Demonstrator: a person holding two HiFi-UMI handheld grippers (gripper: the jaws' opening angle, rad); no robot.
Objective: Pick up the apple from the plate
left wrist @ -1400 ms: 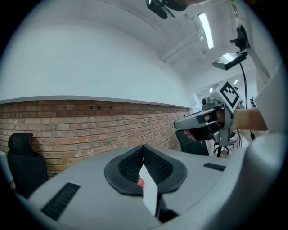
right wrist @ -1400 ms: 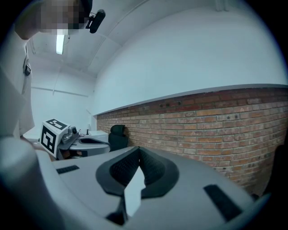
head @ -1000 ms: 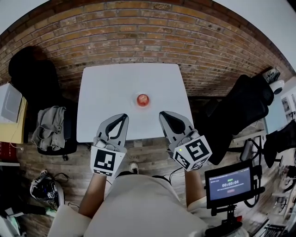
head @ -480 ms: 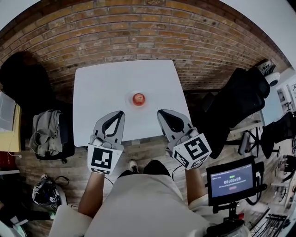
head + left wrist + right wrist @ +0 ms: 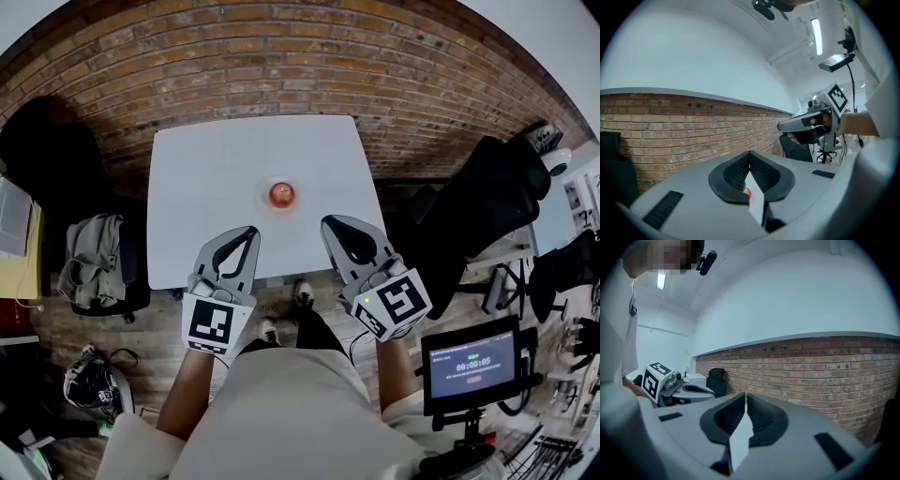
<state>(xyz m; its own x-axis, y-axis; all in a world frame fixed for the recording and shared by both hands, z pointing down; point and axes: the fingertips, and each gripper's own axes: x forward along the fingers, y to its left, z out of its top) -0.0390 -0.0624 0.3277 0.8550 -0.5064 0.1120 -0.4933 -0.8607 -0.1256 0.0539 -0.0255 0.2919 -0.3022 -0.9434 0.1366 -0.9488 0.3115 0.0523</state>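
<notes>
A white table (image 5: 206,187) bearing an apple (image 5: 281,194) stands before a brick wall (image 5: 281,66).

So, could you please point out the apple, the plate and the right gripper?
apple (image 5: 281,194), head view, its red top.
plate (image 5: 263,197), head view, its left rim.
right gripper (image 5: 326,223), head view, its closed tips.
</notes>
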